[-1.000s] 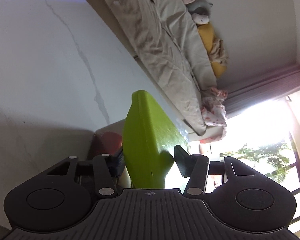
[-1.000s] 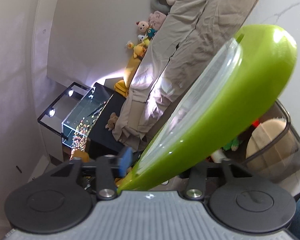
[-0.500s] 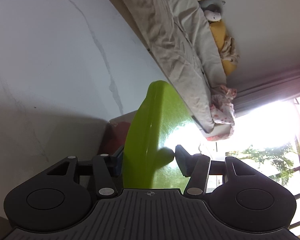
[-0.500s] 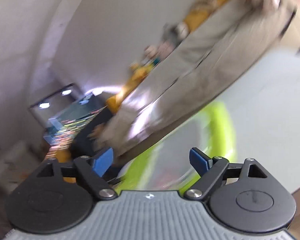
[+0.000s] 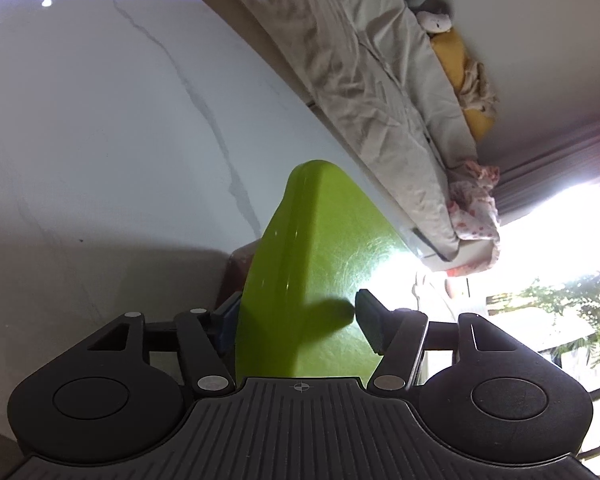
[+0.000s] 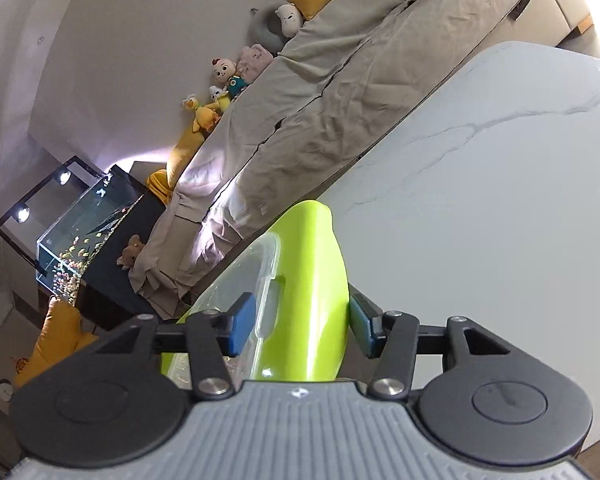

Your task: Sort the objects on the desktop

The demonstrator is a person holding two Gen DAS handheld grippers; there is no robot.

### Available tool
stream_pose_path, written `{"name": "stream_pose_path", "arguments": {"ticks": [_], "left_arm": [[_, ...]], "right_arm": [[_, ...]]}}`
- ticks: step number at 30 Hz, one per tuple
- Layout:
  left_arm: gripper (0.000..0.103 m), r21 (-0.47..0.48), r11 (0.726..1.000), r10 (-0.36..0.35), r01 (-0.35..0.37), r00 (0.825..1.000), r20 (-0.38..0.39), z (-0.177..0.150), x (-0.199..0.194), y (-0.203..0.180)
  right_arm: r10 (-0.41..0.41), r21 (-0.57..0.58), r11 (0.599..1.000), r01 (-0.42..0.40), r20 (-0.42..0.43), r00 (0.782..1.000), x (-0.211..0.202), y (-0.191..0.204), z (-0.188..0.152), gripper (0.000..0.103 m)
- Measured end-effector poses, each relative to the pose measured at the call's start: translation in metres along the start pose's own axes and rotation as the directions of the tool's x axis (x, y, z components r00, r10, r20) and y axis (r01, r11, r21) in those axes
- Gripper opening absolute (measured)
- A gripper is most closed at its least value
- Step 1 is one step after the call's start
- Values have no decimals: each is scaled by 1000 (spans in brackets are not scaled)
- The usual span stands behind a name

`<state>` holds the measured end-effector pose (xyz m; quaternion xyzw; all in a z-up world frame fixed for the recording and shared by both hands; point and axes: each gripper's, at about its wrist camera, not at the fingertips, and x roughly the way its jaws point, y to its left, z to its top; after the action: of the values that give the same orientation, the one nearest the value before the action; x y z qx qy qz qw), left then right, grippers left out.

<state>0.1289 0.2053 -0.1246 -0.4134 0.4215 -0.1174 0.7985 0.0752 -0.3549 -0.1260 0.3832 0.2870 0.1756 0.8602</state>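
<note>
A lime-green box lid with a clear centre panel stands on edge between the fingers of my left gripper. The right pad is a little off the lid's face, and the left pad is mostly hidden behind the lid, so the jaws stand open around it. In the right wrist view the same lid sits between the blue pads of my right gripper, with small gaps on both sides. A dark container shows partly behind the lid on the white marble table.
A sofa with a beige cover and soft toys runs along the table's far edge. A fish tank stands at the left of the right wrist view. A bright window is at the right of the left wrist view.
My right gripper opened and swung, so the lid now lies upright between its spread pads; the container seen earlier beside it is out of that view. The left view shifted slightly.
</note>
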Motion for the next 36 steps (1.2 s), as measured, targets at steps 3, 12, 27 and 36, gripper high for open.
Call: {"name": "stream_pose_path", "arguments": {"ticks": [3,12,27,36], "left_arm": [[65,4,1000,0,0,1000,11,4,3,-5],[70,49,999,4,-5,1000,22,16,12,-17],[93,165,983,46,-84,973,225,-12,-47,-33],[103,107,985,110,-132,975,193,-35,-83,-73]], "right_arm": [[-7,-8,1000,8,9,1000,3,8,5,54],[-8,27,1000,6,67,998,-3,2,-6,54],[63,117,990,-76,116,991,-34,-13,-30,73],[-30,108,994,19,104,994,-43,-1,-30,80]]}}
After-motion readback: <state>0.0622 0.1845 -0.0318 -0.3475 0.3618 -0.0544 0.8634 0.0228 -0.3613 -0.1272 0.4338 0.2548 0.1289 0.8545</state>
